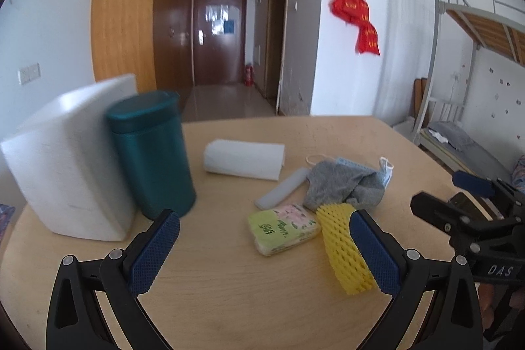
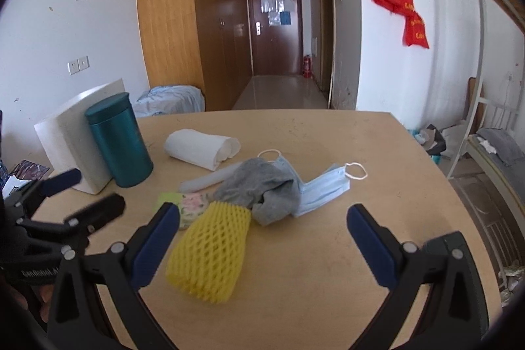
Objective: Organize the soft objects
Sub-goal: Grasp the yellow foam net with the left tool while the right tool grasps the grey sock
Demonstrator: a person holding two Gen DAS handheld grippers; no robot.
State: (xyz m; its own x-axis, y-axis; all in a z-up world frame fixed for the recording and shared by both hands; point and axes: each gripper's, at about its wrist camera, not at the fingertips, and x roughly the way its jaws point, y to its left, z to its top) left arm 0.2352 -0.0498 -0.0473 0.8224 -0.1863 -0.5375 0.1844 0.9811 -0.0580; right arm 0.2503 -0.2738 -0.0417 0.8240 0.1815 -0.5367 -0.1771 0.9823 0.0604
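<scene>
Right wrist view: a yellow foam mesh sleeve point(image 2: 210, 255) overlaps a crumpled grey cloth point(image 2: 262, 186) on the wooden worktop point(image 2: 311, 284), both hand-held grippers point(image 2: 262, 248) point(image 1: 265, 251) wide open, empty.

The pale blue disposable face mask point(image 2: 323, 186) is half buried under the crumpled grey cloth point(image 2: 262, 186). Green tissue pack point(image 2: 183, 202), lower left of centre, mostly hidden behind the yellow foam net sleeve point(image 2: 210, 255).

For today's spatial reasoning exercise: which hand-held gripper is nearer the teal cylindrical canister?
Left. The left hand-held gripper is open with one finger just before the teal cylindrical canister; the right hand-held gripper sits farther off, open by the yellow foam net sleeve.
</scene>
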